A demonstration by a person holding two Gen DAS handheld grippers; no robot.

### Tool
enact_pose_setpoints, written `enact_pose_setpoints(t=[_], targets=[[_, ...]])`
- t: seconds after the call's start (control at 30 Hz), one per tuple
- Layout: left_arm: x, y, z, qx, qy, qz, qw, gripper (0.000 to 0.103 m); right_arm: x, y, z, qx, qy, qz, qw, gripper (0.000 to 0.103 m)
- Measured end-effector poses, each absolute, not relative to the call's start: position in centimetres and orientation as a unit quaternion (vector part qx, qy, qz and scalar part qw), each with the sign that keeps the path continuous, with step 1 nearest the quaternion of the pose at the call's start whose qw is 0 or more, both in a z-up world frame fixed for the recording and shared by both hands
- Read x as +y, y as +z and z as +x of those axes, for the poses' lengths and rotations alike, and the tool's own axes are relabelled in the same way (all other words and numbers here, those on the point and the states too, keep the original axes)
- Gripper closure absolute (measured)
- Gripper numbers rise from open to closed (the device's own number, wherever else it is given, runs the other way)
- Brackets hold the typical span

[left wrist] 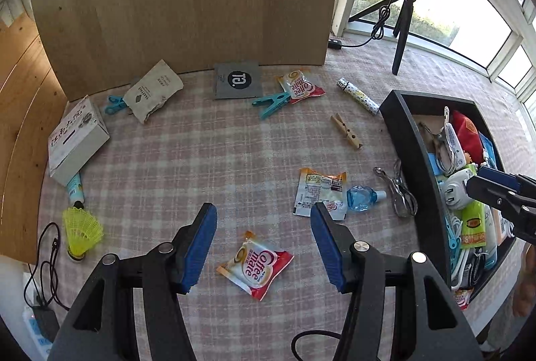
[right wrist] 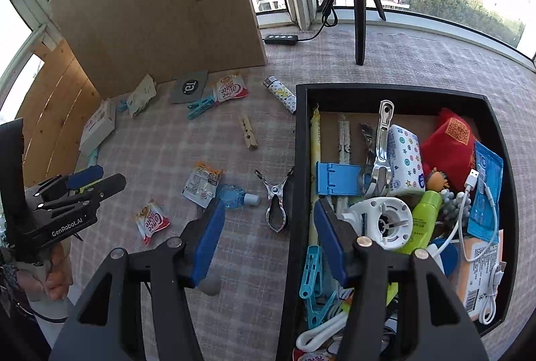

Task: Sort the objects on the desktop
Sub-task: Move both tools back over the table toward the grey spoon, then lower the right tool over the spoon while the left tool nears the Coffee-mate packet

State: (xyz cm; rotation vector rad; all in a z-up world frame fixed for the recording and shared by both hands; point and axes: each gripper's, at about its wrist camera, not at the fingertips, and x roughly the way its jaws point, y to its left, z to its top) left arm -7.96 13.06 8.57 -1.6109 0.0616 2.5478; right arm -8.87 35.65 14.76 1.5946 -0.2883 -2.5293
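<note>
Desktop objects are seen scattered over a checked tablecloth (left wrist: 207, 160), with a black tray (right wrist: 301, 139) used as the landmark at the cloth's right side. Inside the tray a crowded pile is held: a white round fan (right wrist: 385, 222), a green tube (right wrist: 422, 220), a red pouch (right wrist: 450, 146), a blue phone stand (right wrist: 336, 183), a white USB cable (right wrist: 469, 193) and teal clothes pegs (right wrist: 313, 280). Just beside the tray's left wall a metal clip (left wrist: 400, 193) is laid, and a blue bottle (left wrist: 363, 197) is found a little further left, touching an opened sachet (left wrist: 320, 193). A Coffee mate sachet (left wrist: 256, 263) is placed well left of the tray, directly below the left gripper (left wrist: 263, 247), whose blue-padded jaws are spread wide on either side of it with nothing held. A wooden peg (left wrist: 346, 130) and a patterned lighter (left wrist: 358, 95) are set near the tray's far corner. A yellow shuttlecock (left wrist: 80, 232) and a white box (left wrist: 77, 139) are located far from the tray, at the cloth's opposite edge. The right gripper (right wrist: 268, 243) is held over the tray's left wall, its jaws wide apart and nothing gripped.
</note>
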Motion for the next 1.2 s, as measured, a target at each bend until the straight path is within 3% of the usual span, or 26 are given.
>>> enact_pose_setpoints(t=[0.67,1.2], targets=[[4.4,4.6,-4.1,-0.007,0.824,-0.566,0.031,0.048,28.4,9.6,-6.4,-0.058,-0.808,0.578,0.102,0.048],[9.8,0.0,-6.1,0.071,0.804,-0.583,0.095,0.046,24.3,4.4,-6.9,0.007,-0.79,0.606,0.096,0.049]])
